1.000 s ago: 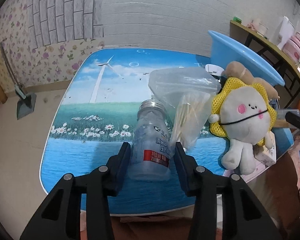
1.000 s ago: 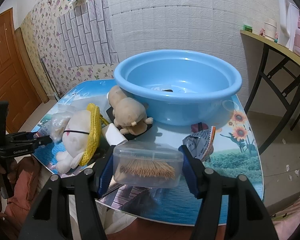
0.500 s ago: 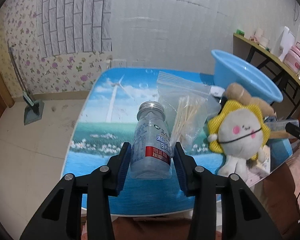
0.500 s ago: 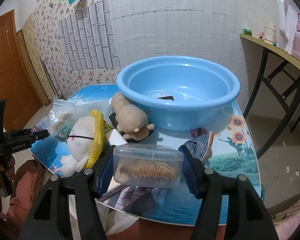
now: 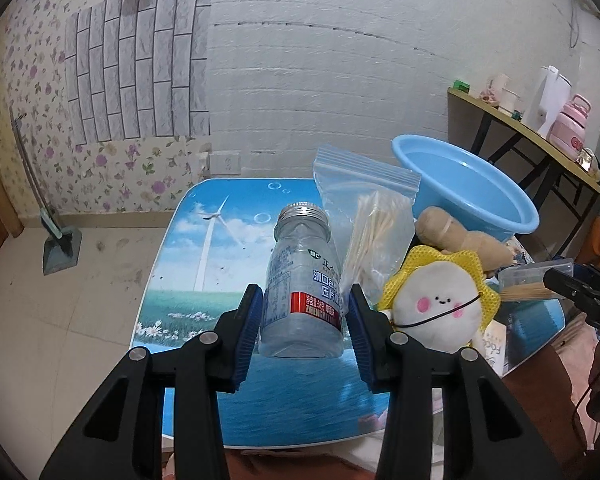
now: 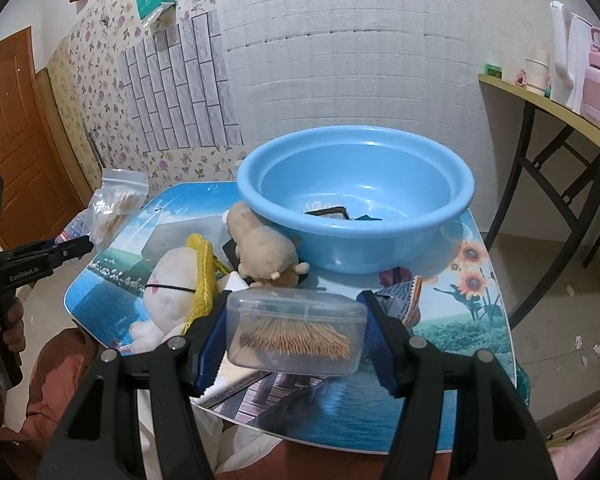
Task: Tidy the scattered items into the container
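Observation:
My left gripper (image 5: 304,312) is shut on a clear bottle (image 5: 304,280) with a silver cap and a red label band. A zip bag of cotton swabs (image 5: 374,232) is pinched between the bottle and the right finger, and both hang above the table. My right gripper (image 6: 296,340) is shut on a clear box of toothpicks (image 6: 296,332), held above the table's near edge. The blue basin (image 6: 360,252) stands behind it, with a few small dark items inside. The left gripper (image 6: 80,246) with the swab bag (image 6: 116,208) shows at the left of the right wrist view.
A white plush with a yellow frill (image 6: 172,280) and a brown plush (image 6: 260,244) lie between the grippers, by the basin's left side. A foil packet (image 6: 400,292) lies in front of the basin. A side table (image 6: 548,96) with jugs stands at the right.
The left gripper has risen with the bottle and the swab bag, lifting them off the table. The right gripper and its toothpick box have stayed put.

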Demonstrator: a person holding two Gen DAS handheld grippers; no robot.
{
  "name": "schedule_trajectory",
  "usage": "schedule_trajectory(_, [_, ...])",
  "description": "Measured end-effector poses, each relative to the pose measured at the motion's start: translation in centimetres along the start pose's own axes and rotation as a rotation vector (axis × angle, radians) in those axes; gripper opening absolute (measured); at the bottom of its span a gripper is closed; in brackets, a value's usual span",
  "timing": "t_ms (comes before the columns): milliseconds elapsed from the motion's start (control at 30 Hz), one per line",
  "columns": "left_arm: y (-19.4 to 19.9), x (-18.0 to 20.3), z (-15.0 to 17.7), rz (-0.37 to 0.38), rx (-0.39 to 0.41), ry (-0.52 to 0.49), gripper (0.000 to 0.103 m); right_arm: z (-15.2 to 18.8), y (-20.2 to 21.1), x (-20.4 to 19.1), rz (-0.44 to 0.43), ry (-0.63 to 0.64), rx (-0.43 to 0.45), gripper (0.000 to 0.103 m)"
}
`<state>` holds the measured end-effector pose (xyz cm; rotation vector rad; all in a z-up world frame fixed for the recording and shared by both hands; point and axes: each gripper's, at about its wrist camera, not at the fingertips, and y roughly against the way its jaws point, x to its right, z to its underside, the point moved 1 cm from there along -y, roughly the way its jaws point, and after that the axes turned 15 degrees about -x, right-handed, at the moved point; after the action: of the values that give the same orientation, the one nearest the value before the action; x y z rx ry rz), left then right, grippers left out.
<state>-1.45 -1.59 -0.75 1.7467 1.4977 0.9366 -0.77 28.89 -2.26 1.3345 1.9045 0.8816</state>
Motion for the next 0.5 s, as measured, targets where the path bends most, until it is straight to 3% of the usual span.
schedule_trajectory(300, [0.7, 1.0, -0.6, -0.001, 0.013, -0.032, 0.041, -0.1, 0.5, -0.1, 0.003, 0.004, 0.016, 0.061])
schedule_trajectory(500, [-2.2, 1.3, -0.5, -0.077, -0.068, -0.061, 0.041, -0.1, -0.1, 0.1, -0.001, 0.0, 0.006, 0.061])
